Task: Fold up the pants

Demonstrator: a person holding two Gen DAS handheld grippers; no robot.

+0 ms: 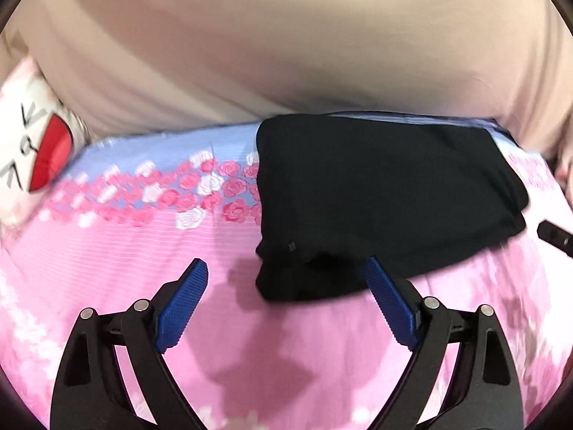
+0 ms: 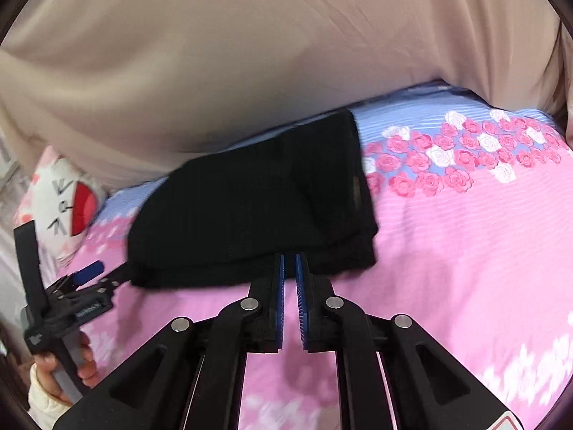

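Left wrist view. The left gripper (image 1: 286, 268) is hanging over the bedsheet (image 1: 322, 340) with its jaws spread wide and nothing between them. Blue ribbed pads (image 1: 182, 308) are facing inward on black fingers. The black pants (image 1: 386, 200) are lying folded into a compact stack just ahead of the gripper, right of centre, on the pink part of the sheet and reaching back onto its blue band. The right-hand fingertip is overlapping the near edge of the stack in the picture; whether it is touching the cloth I cannot tell. A band of pink and white printed roses (image 1: 200, 193) is running left of the pants. A beige curtain (image 1: 286, 46) is filling the upper half, behind the bed. A white cushion with a red patch (image 1: 39, 154) is sitting at the far left. A dark piece of the right gripper (image 1: 553, 238) is poking in at the right edge.

Right wrist view. The right gripper (image 2: 290, 261) is showing its jaws pressed almost together, only a thin slit between the blue pads (image 2: 281, 297), gripping nothing. Its tips are sitting at the near edge of the folded pants (image 2: 258, 204), which are lying left of centre. The roses (image 2: 458, 157) are spreading to the right. The left gripper (image 2: 95, 276) is appearing at the lower left beside the pants' left end, held by a hand (image 2: 68, 365) with a cream sleeve (image 2: 43, 401). The cushion (image 2: 68, 200) is resting behind it, the curtain (image 2: 250, 53) above.
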